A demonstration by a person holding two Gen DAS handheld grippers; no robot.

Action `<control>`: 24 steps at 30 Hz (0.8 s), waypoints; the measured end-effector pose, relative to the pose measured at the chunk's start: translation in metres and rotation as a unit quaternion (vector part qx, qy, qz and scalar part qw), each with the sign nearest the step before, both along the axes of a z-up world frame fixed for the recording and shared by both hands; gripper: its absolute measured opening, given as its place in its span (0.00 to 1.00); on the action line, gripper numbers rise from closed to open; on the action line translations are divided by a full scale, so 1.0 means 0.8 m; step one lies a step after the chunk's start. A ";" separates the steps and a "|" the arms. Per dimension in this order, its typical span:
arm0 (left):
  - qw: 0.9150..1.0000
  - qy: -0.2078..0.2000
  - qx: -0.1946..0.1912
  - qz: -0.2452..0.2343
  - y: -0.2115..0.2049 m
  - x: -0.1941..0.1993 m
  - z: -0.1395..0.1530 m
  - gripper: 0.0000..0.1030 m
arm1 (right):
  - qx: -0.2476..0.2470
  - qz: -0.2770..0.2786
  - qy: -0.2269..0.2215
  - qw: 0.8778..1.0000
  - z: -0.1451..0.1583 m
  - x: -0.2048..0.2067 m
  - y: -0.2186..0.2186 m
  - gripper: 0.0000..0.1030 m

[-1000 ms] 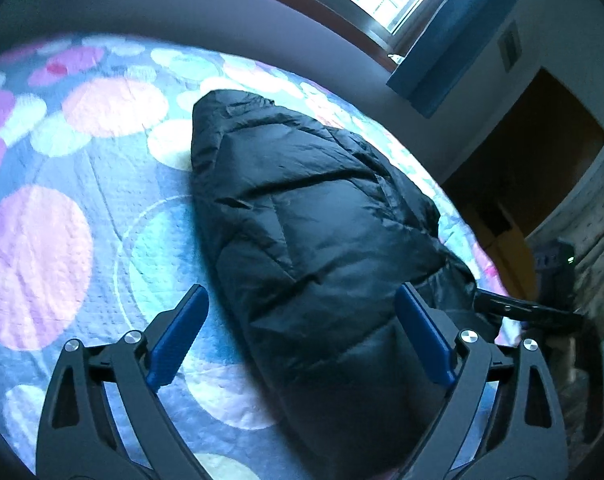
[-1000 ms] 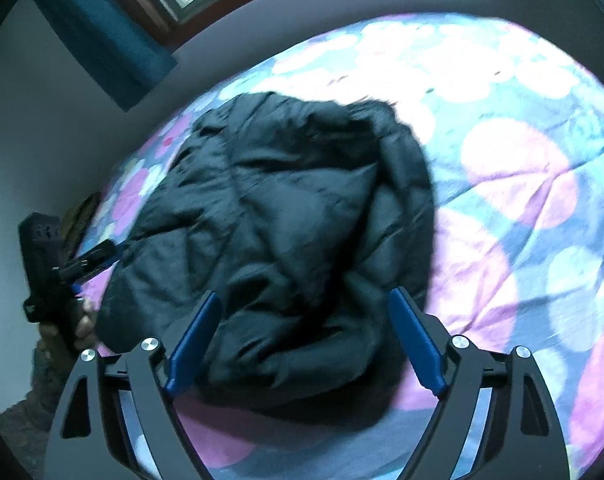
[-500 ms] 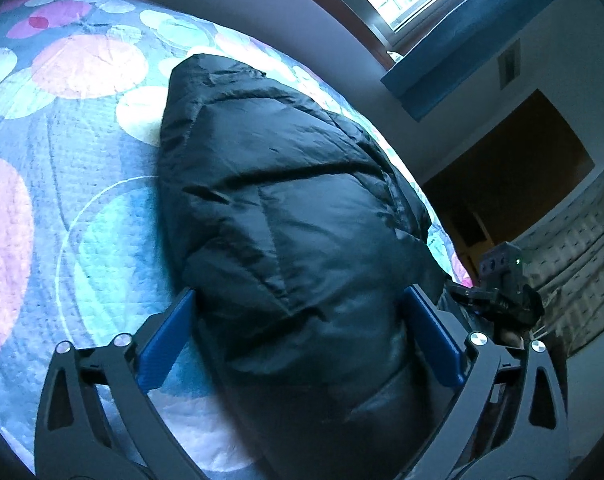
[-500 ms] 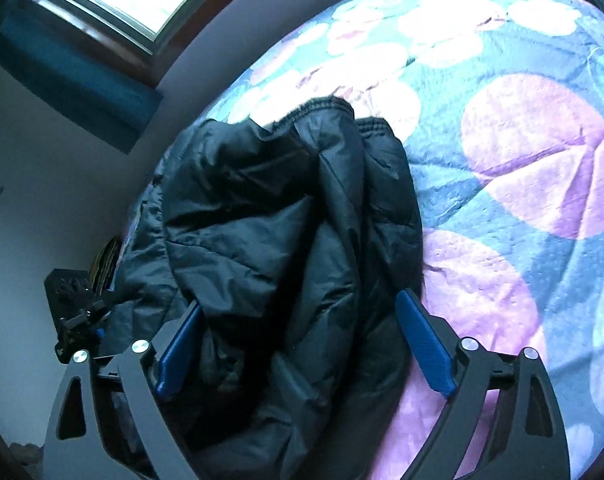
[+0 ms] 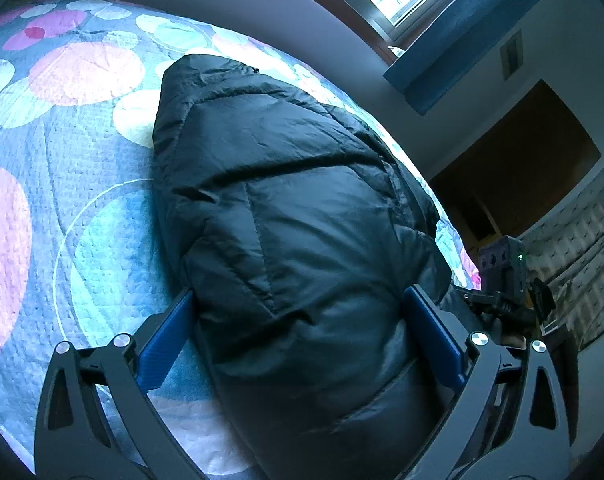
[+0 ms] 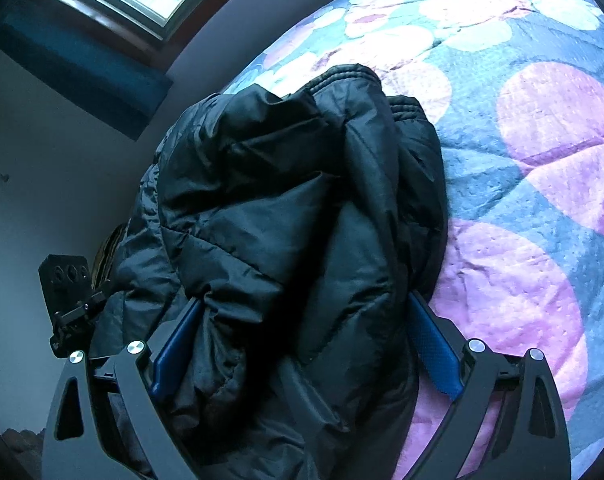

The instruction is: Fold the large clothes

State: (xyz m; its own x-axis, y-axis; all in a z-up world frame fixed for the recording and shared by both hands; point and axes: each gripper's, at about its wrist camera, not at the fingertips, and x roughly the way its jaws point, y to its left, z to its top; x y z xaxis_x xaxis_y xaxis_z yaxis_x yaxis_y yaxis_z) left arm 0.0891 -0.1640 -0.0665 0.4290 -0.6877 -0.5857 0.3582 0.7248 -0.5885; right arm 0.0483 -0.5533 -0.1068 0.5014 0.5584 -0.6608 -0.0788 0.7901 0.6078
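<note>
A black puffer jacket (image 5: 286, 200) lies bunched on a bed with a circle-patterned cover (image 5: 62, 168). My left gripper (image 5: 298, 336) is wide open, its blue pads (image 5: 166, 340) on either side of the jacket's near end, with padding bulging between them. The jacket also fills the right wrist view (image 6: 302, 220), sleeves and cuffs folded on top. My right gripper (image 6: 302, 344) is wide open too, straddling the jacket's other near end. The other gripper shows at each view's edge: the right one (image 5: 502, 280) in the left wrist view, the left one (image 6: 70, 296) in the right.
A window with a blue curtain (image 5: 454, 28) is on the far wall. A dark doorway (image 5: 522, 168) lies to the right. The bed cover (image 6: 522, 200) spreads out to the right of the jacket in the right wrist view.
Both grippers have moved forward and down onto the jacket; its ends now sit between the open jaws. The jacket looks more bunched and raised than before.
</note>
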 end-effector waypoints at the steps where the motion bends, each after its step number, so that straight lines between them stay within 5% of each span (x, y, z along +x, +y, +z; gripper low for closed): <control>1: 1.000 0.000 0.000 0.000 0.001 0.000 0.000 0.97 | -0.001 0.000 -0.001 1.000 0.001 0.000 0.004 0.93; 11: 1.000 0.003 0.006 0.020 0.027 -0.004 0.001 0.97 | -0.004 0.008 -0.001 1.000 0.004 0.014 0.034 0.92; 24: 0.997 0.016 0.022 0.077 0.121 0.019 0.003 0.97 | 0.002 0.041 0.005 0.999 0.000 0.059 0.115 0.92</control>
State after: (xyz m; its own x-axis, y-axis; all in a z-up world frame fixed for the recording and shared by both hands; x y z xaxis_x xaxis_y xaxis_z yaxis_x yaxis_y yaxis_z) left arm 0.1040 -0.0672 -0.0642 0.5079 -0.5886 -0.6290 0.2223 0.7950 -0.5644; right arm 0.0956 -0.4616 -0.1071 0.4475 0.6006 -0.6627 -0.1375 0.7784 0.6126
